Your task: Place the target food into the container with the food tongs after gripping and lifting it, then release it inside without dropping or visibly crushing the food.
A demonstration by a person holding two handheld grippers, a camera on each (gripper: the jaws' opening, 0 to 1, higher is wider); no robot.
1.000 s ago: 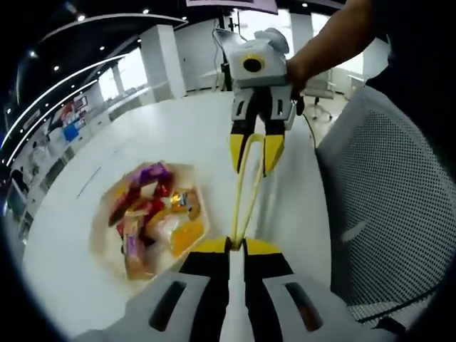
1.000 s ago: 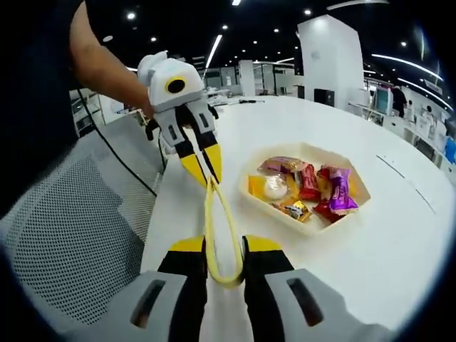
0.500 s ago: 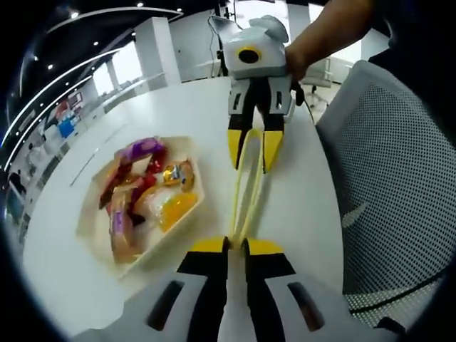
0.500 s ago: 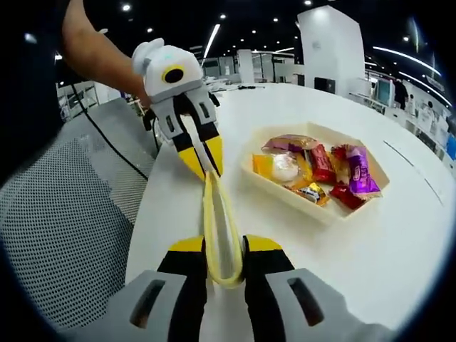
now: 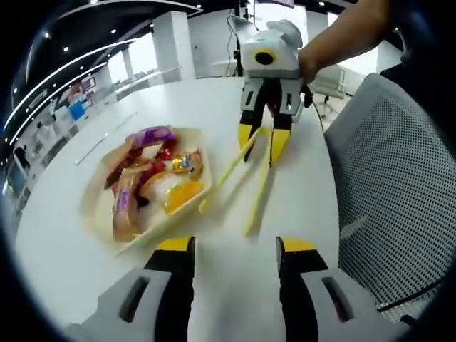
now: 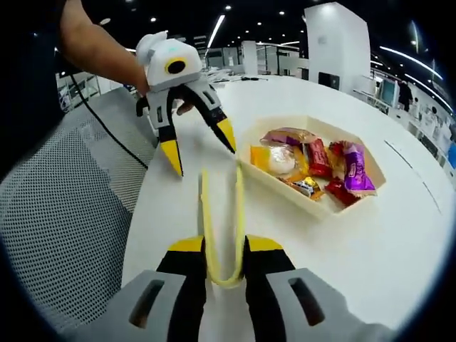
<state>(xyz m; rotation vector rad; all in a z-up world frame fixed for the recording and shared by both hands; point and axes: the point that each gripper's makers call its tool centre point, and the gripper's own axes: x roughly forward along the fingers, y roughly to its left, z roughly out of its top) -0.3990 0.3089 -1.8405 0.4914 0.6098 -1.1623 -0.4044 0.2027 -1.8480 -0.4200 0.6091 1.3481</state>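
Yellow food tongs [image 6: 205,214] lie along my right gripper [image 6: 219,246], which is shut on their bent end. The tongs' [image 5: 260,192] two arms spread apart over the white table, one tip by the tray's edge. My left gripper [image 5: 235,246] stands open, its jaws wide apart and off the tongs. From the right gripper view, the left gripper [image 6: 201,148] hangs open just beyond the arm tips. A shallow cream tray [image 5: 92,196] holds several wrapped snacks, among them a purple packet [image 5: 153,135] and an orange one [image 5: 182,194]. The tray [image 6: 317,208] sits right of the tongs.
A grey mesh chair [image 5: 385,164] stands close beside the round white table [image 5: 64,263]; the chair [image 6: 64,206] lies left in the right gripper view. A person's forearm [image 5: 342,32] holds the right gripper [image 5: 262,141]. Bare tabletop [image 6: 399,249] surrounds the tray.
My left gripper has opened and let go of the tongs' tips, and the two arms have sprung apart. The right gripper keeps its hold on the bend.
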